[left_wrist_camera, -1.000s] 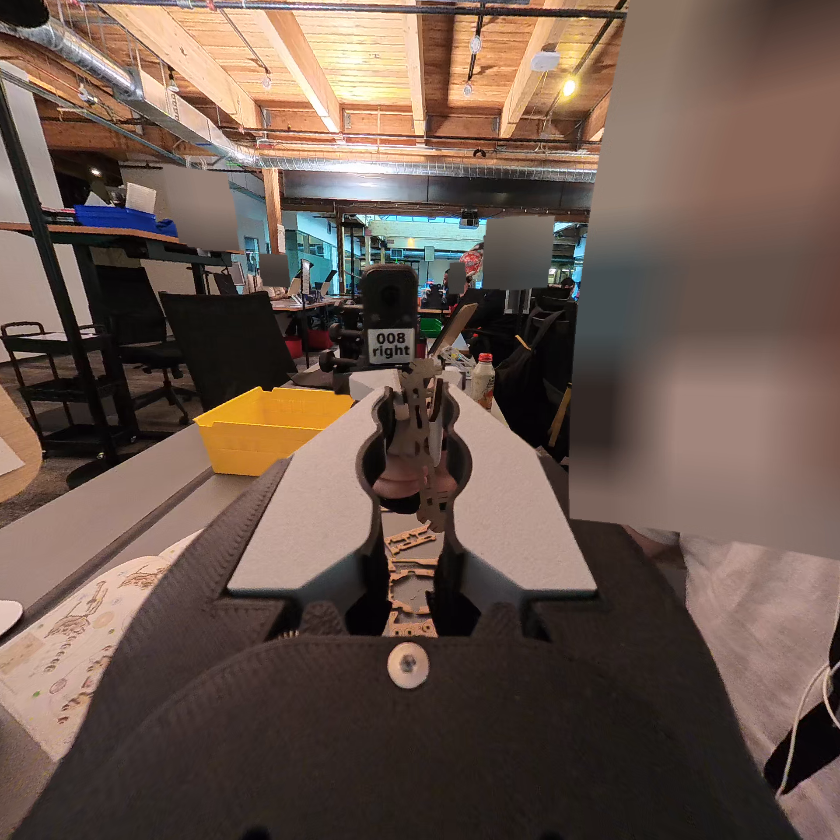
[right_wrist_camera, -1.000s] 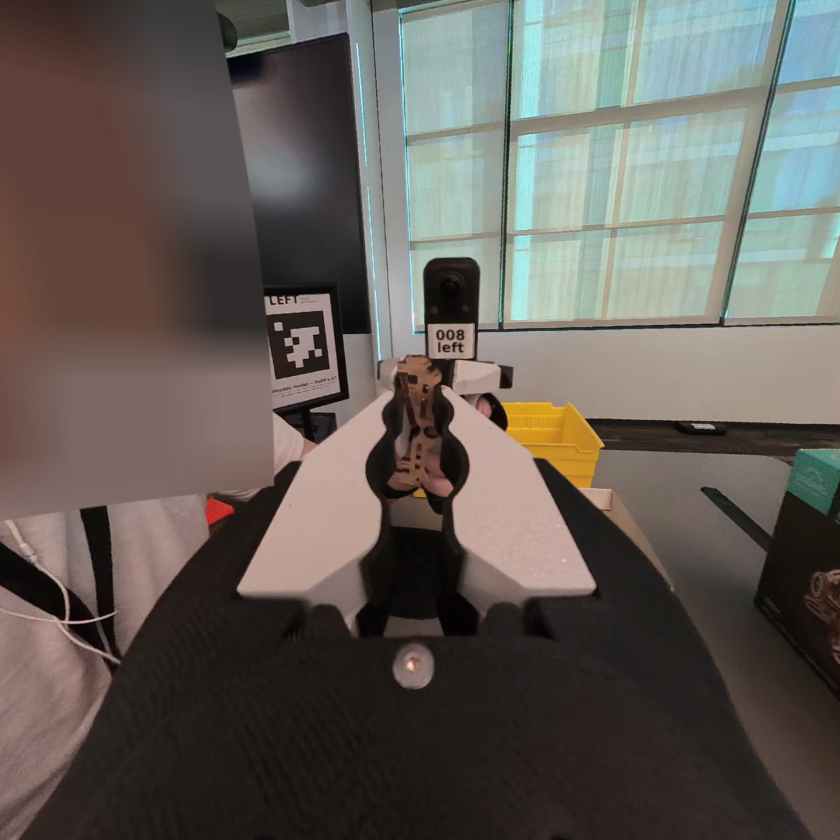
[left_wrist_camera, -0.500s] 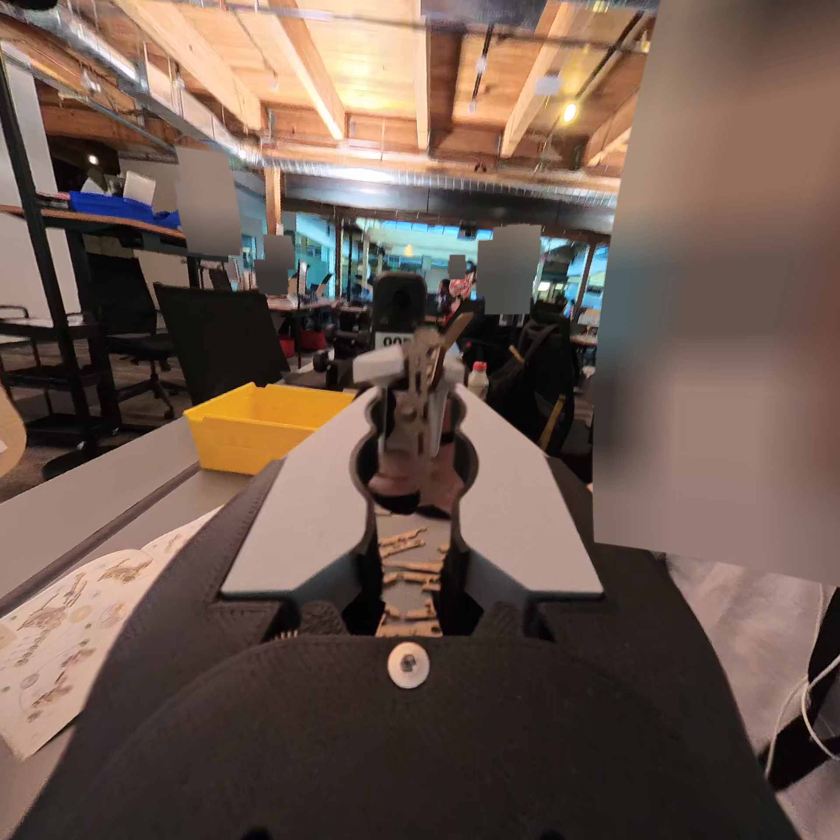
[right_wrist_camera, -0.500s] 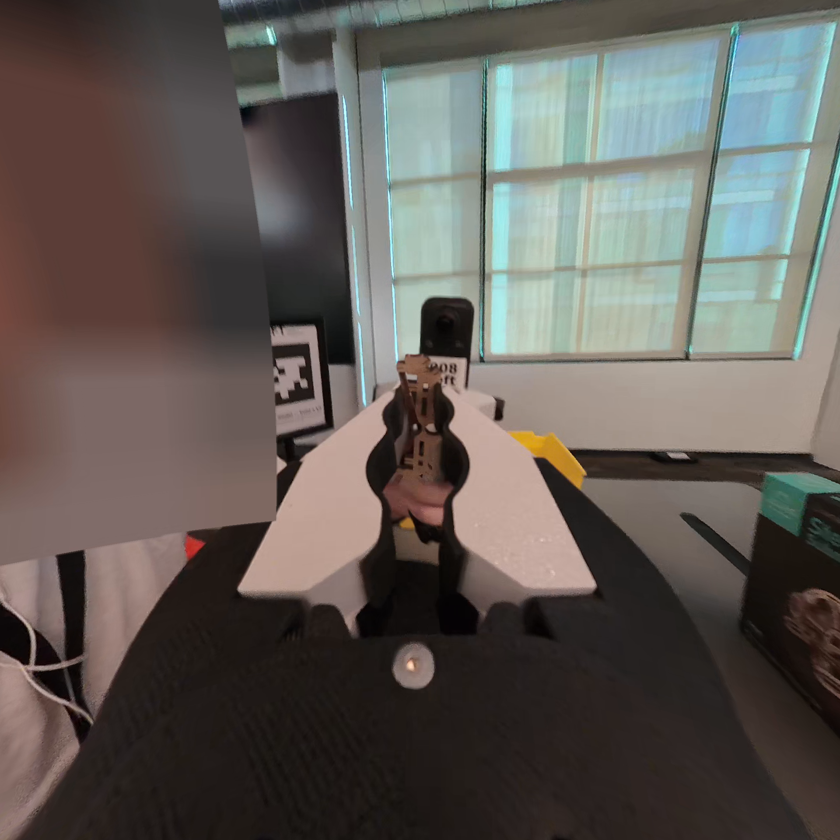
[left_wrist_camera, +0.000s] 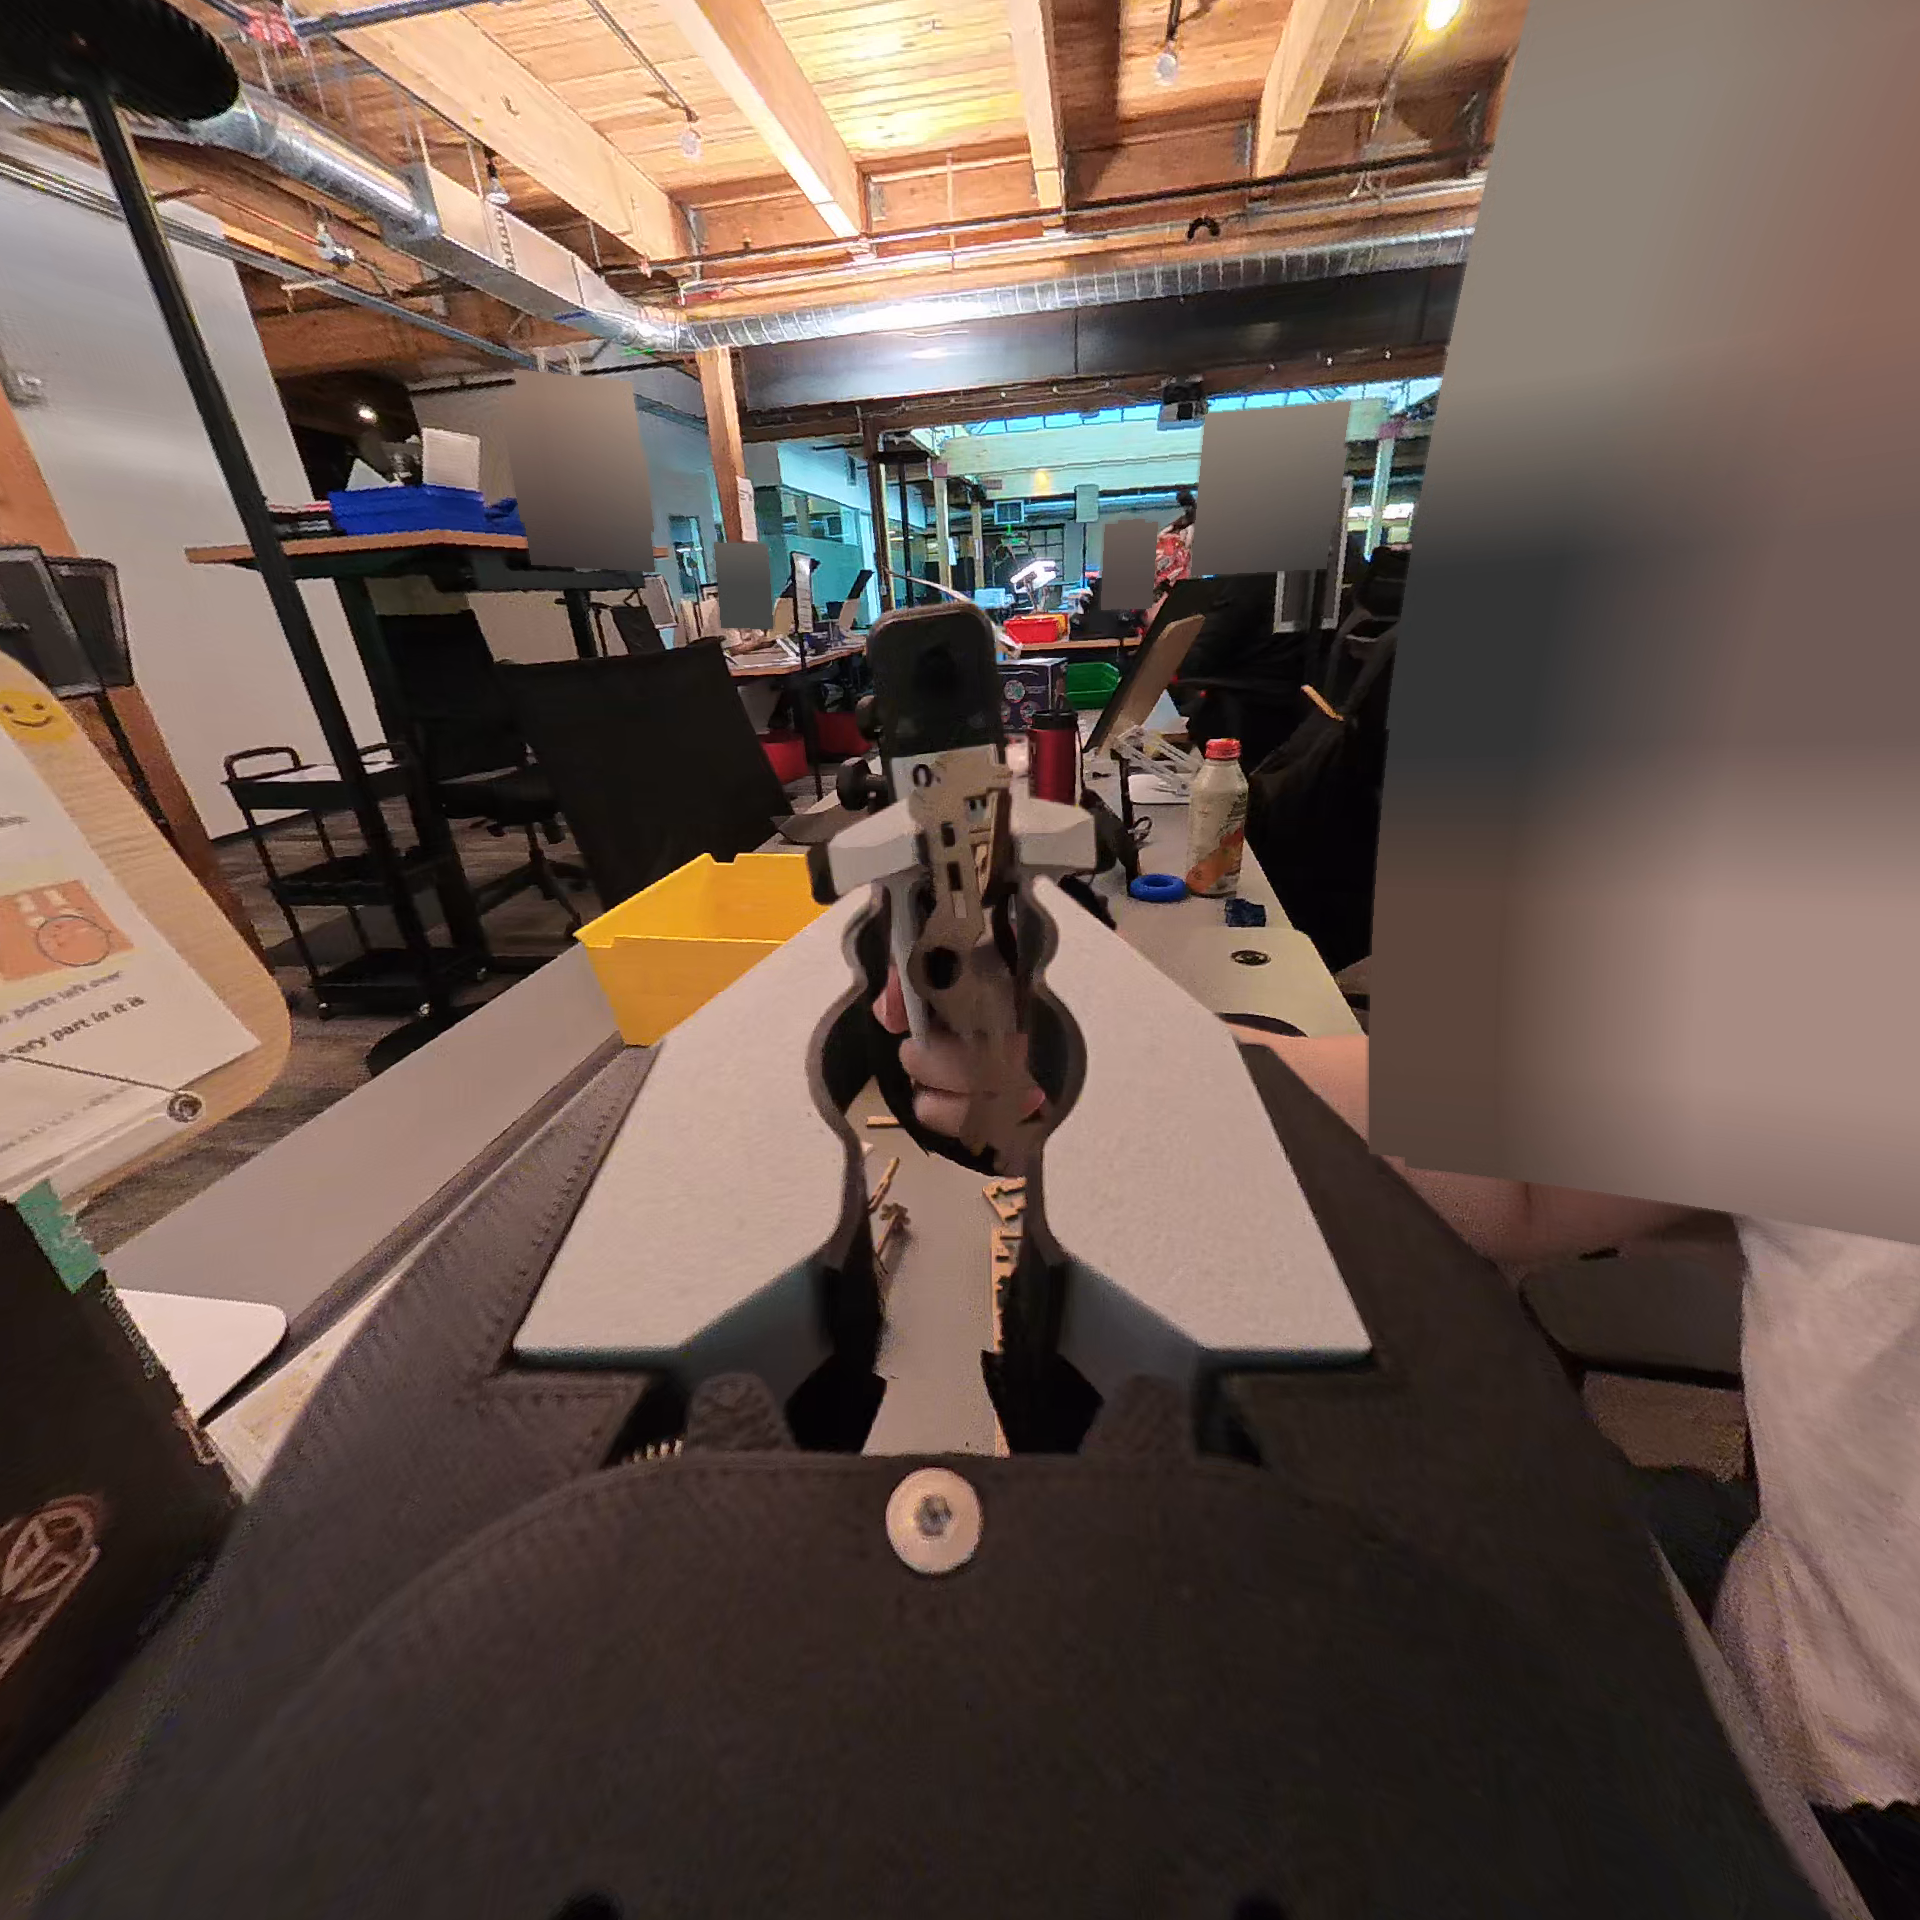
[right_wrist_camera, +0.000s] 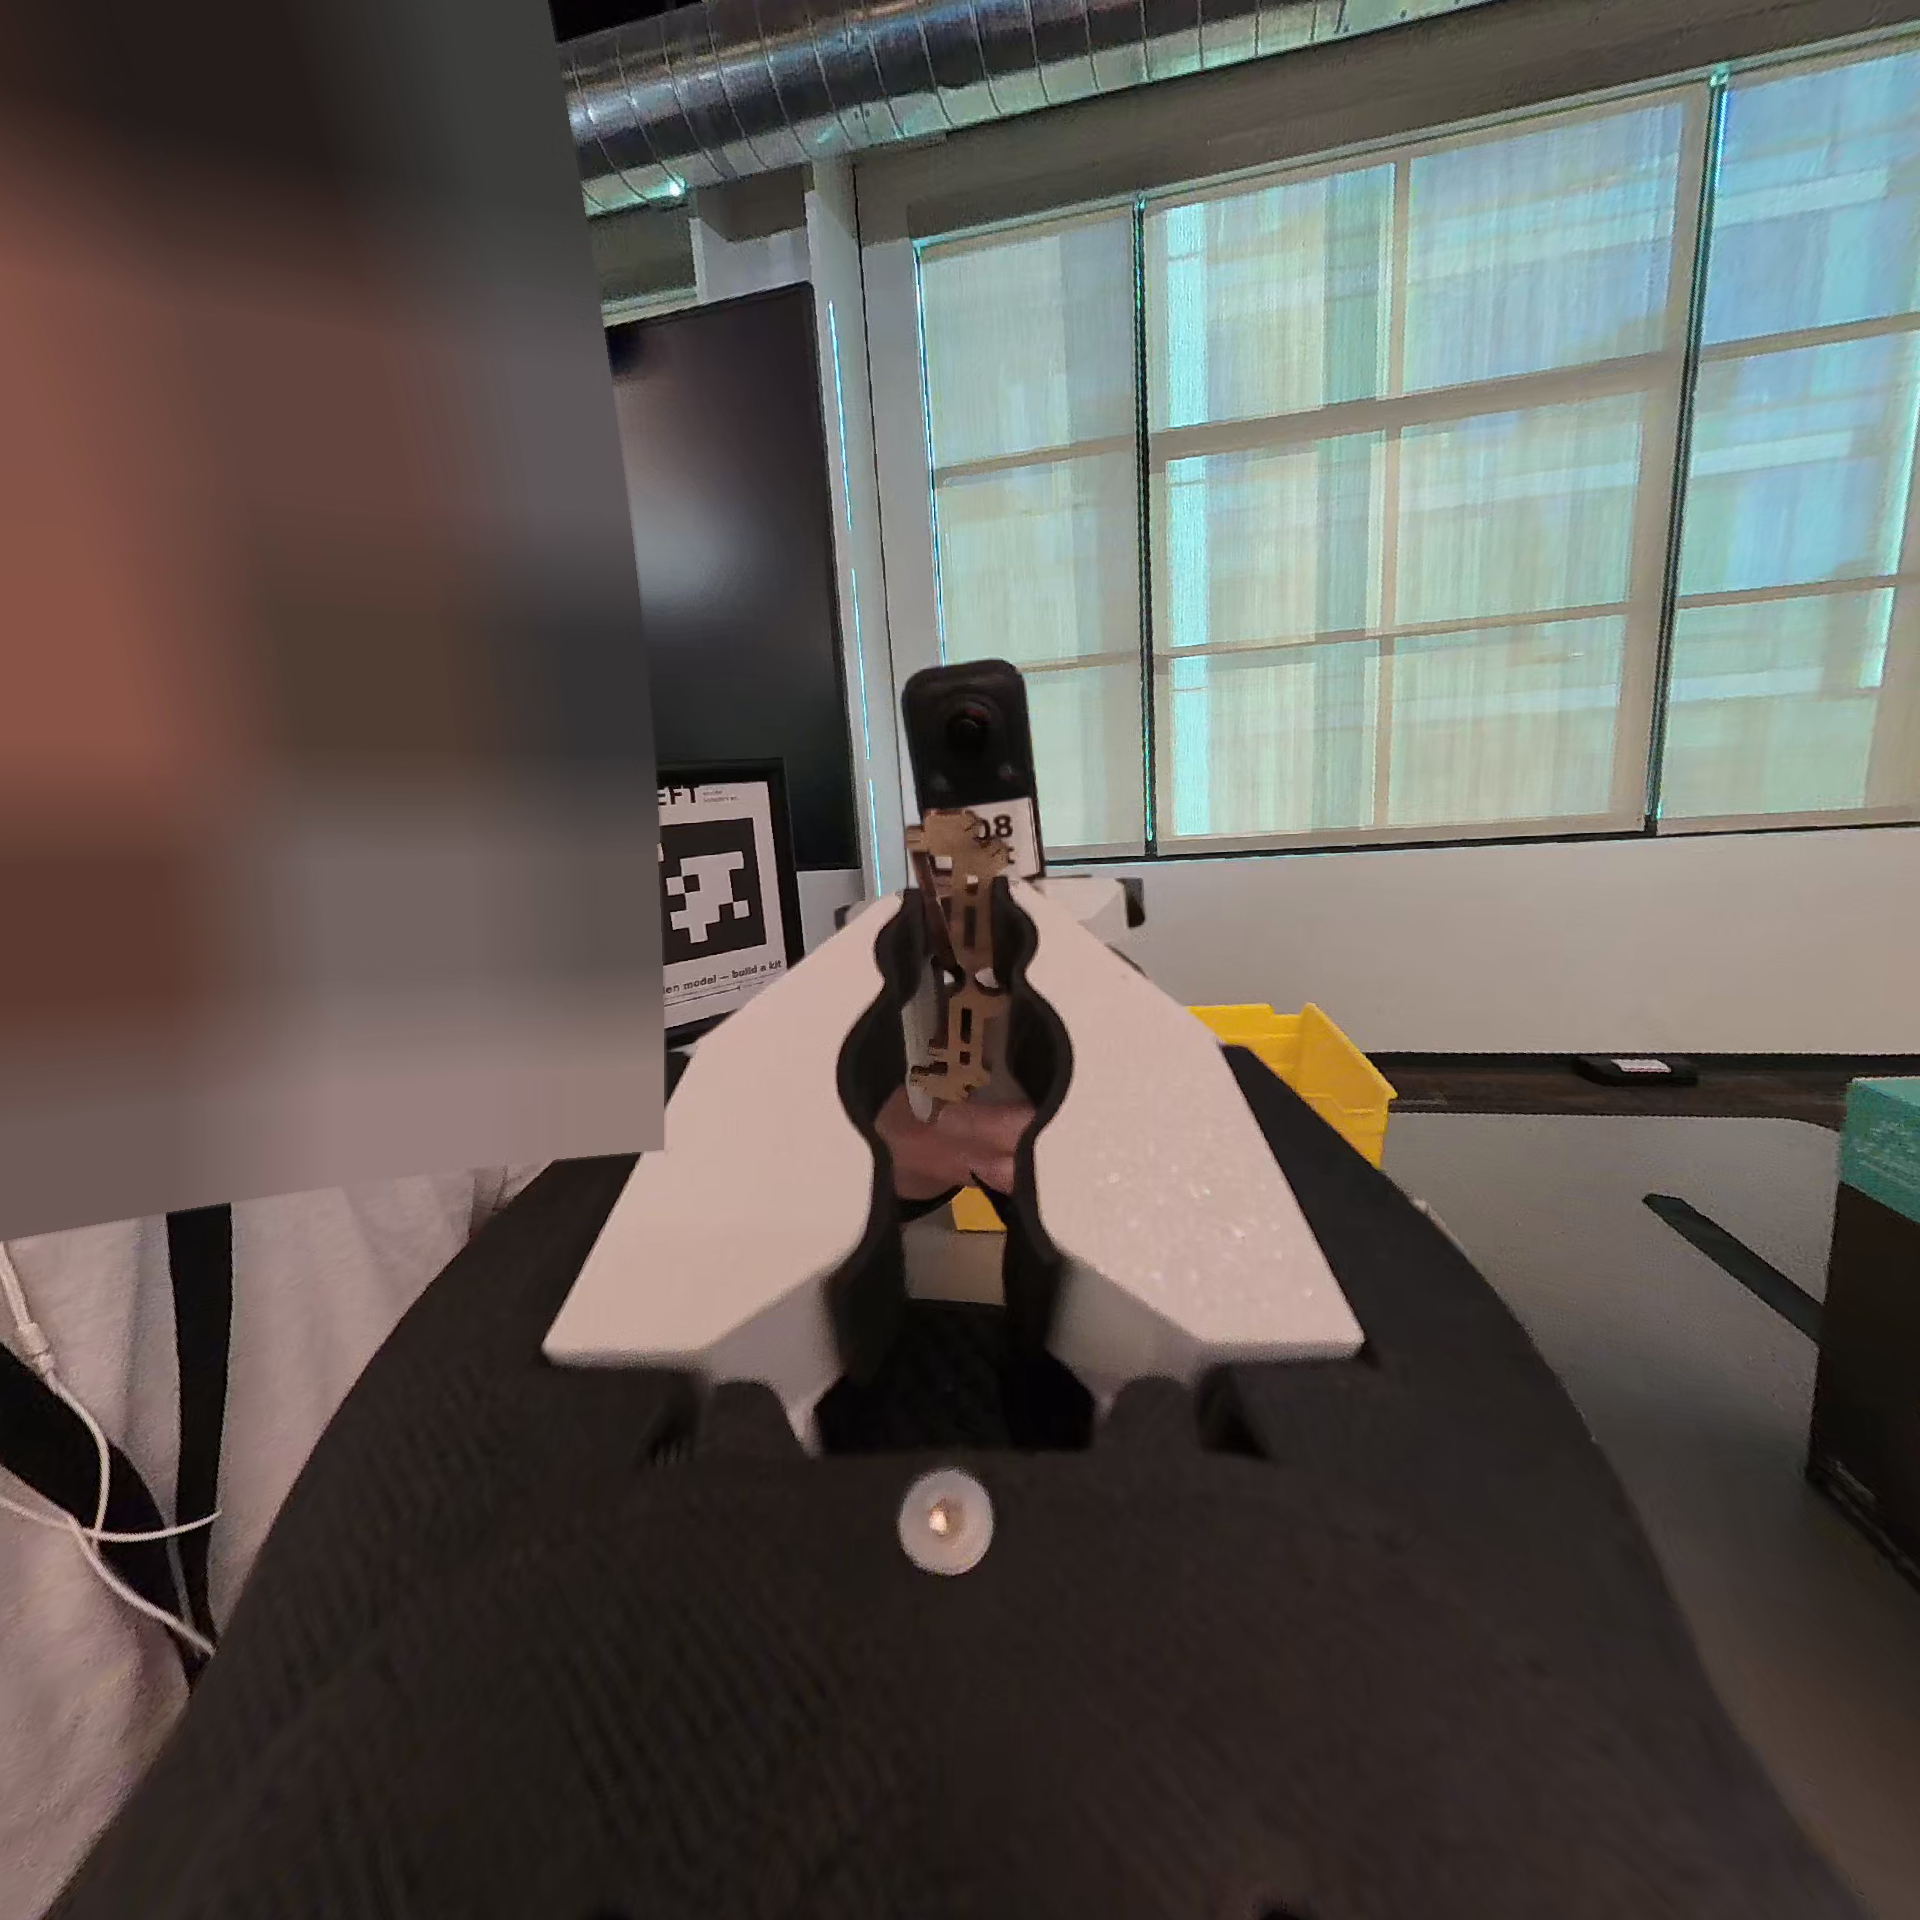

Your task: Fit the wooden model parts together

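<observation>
A thin laser-cut wooden model assembly (left_wrist_camera: 961,914) is held upright in the air between the two grippers, which face each other. My left gripper (left_wrist_camera: 961,899) is shut on its near edge. My right gripper (right_wrist_camera: 961,909) is shut on the same assembly (right_wrist_camera: 961,987) from the other side. The right gripper's camera (left_wrist_camera: 935,686) shows behind the piece in the left wrist view, and the left gripper's camera (right_wrist_camera: 961,727) shows behind it in the right wrist view. Several loose wooden parts (left_wrist_camera: 891,1210) lie on the grey table (left_wrist_camera: 364,1174) below. A hand (left_wrist_camera: 940,1081) shows behind the piece.
A yellow bin (left_wrist_camera: 707,935) (right_wrist_camera: 1299,1049) stands on the table beyond the grippers. A dark box (right_wrist_camera: 1870,1299) (left_wrist_camera: 62,1507) sits at the table's side. A marker sign (right_wrist_camera: 722,894) and a wooden sign board (left_wrist_camera: 94,935) stand nearby. The person's torso (right_wrist_camera: 94,1403) is close by. Both grippers' tips are close together, under 4 cm apart.
Both grippers stay shut on the wooden assembly. The pair has swung and tilted. The paper sheet has left the left wrist view; the dark box and sign board have come in.
</observation>
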Tool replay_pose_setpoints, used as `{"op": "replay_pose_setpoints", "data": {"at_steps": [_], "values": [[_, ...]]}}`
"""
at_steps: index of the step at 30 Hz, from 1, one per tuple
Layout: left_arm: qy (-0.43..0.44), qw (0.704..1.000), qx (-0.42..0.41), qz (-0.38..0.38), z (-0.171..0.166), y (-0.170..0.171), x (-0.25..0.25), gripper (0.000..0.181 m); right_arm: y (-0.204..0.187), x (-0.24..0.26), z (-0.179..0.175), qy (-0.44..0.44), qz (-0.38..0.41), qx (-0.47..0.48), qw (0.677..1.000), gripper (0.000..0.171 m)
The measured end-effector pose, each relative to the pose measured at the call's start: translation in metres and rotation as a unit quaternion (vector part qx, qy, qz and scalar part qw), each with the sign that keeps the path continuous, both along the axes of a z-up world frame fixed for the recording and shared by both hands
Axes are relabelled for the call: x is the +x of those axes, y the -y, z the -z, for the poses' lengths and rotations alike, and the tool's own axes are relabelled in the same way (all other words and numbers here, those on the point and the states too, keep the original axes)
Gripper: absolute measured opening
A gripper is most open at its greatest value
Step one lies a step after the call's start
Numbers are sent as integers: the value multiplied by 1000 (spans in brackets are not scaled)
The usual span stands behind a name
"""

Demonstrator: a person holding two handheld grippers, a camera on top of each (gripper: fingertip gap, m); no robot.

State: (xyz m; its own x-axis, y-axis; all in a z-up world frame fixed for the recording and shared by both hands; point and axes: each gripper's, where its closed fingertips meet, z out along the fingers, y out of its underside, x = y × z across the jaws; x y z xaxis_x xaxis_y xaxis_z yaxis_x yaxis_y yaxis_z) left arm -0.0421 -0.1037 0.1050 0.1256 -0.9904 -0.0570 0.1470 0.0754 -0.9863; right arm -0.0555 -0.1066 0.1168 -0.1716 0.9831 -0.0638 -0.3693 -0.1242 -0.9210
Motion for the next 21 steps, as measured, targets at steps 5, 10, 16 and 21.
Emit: {"op": "replay_pose_setpoints", "data": {"at_steps": [5,10,16,21], "values": [[-8,1000,-2,3,2,1,1,12,-2,-2,3,-2,-7,-15,1000,11],[-12,1000,2,-8,2,0,1,12,-4,-2,2,-6,-10,-23,1000,11],[-37,998,-41,-21,12,-11,2,16,-20,-4,9,-1,-2,-82,997,11],[-37,991,-128,-23,22,-26,0,16,-37,-4,16,1,-13,-172,985,11]]}}
